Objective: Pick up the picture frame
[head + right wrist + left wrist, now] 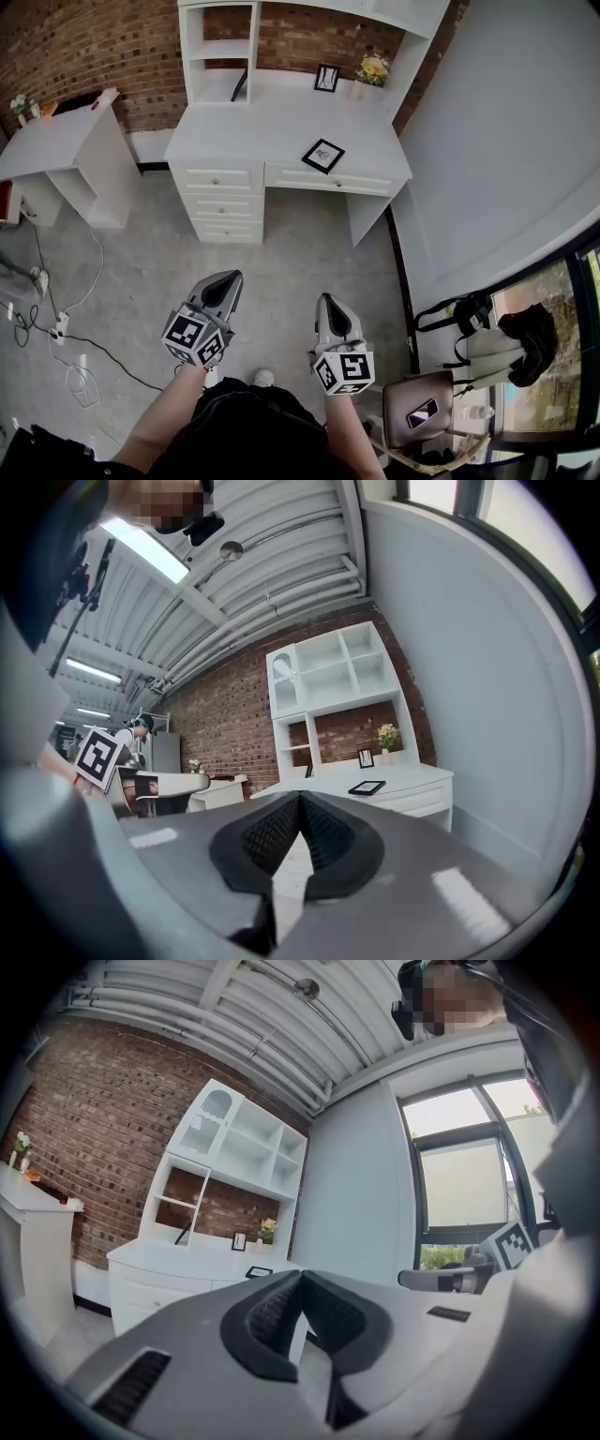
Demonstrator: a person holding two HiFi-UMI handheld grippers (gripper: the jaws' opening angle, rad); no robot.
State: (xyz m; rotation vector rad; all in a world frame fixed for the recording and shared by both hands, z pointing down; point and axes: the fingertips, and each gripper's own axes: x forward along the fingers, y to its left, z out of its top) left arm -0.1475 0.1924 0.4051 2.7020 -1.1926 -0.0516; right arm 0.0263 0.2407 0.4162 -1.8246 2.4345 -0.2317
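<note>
The left claw [225, 279] and right claw [327, 302] are pressed together, empty. The frame [322, 155] lies flat on the counter [234, 136], well ahead of both.

The desk [272, 131] is white and the brick wall [84, 42] red-brown. The picture frame [323, 155] is black, the floor [291, 272] grey.

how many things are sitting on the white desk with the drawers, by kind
picture frames: 2, the flat frame and the upright frame
vase of flowers: 1
dark flat item leaning in the cubby, too small to identify: 1
total: 4
</note>
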